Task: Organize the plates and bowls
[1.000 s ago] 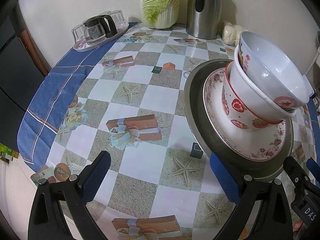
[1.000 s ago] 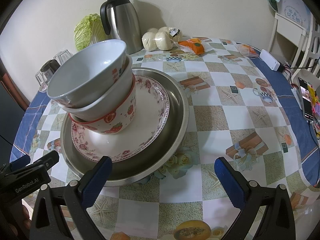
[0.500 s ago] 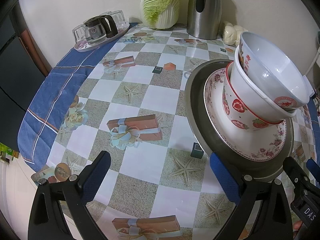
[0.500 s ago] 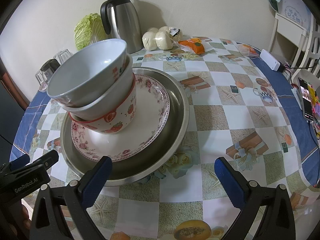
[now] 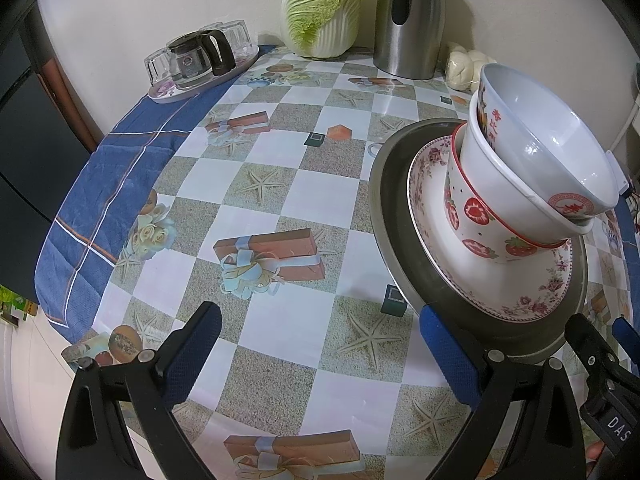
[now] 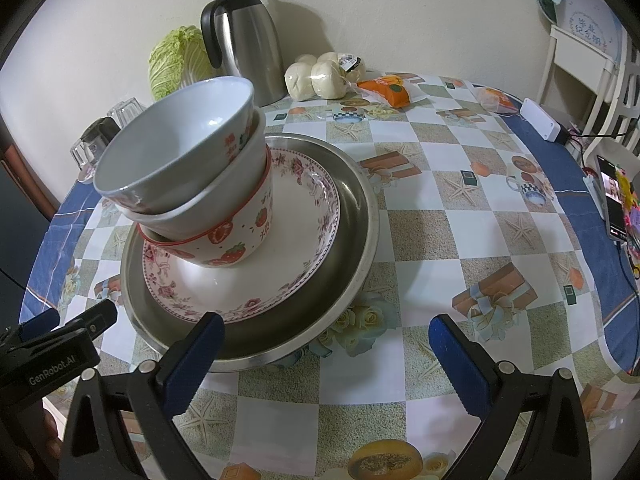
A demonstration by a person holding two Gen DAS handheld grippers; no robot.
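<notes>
A steel basin [image 6: 352,240] [image 5: 390,216] holds a floral plate [image 6: 312,216] [image 5: 432,240]. On the plate stand three nested bowls: a strawberry bowl [image 6: 240,236] [image 5: 476,220] at the bottom, a plain white bowl [image 6: 224,184] [image 5: 500,184] in it, and a white bowl with red characters [image 6: 172,152] [image 5: 548,140] tilted on top. My left gripper [image 5: 316,344] is open over the tablecloth, left of the basin. My right gripper [image 6: 324,344] is open at the basin's near rim. Neither holds anything.
At the back stand a steel thermos [image 6: 244,40] [image 5: 412,20], a cabbage [image 5: 320,12], a tray with a glass pot and glasses [image 5: 200,64], wrapped buns [image 6: 320,74] and an orange packet [image 6: 384,88]. A white box [image 6: 540,120] and a phone [image 6: 612,196] lie right.
</notes>
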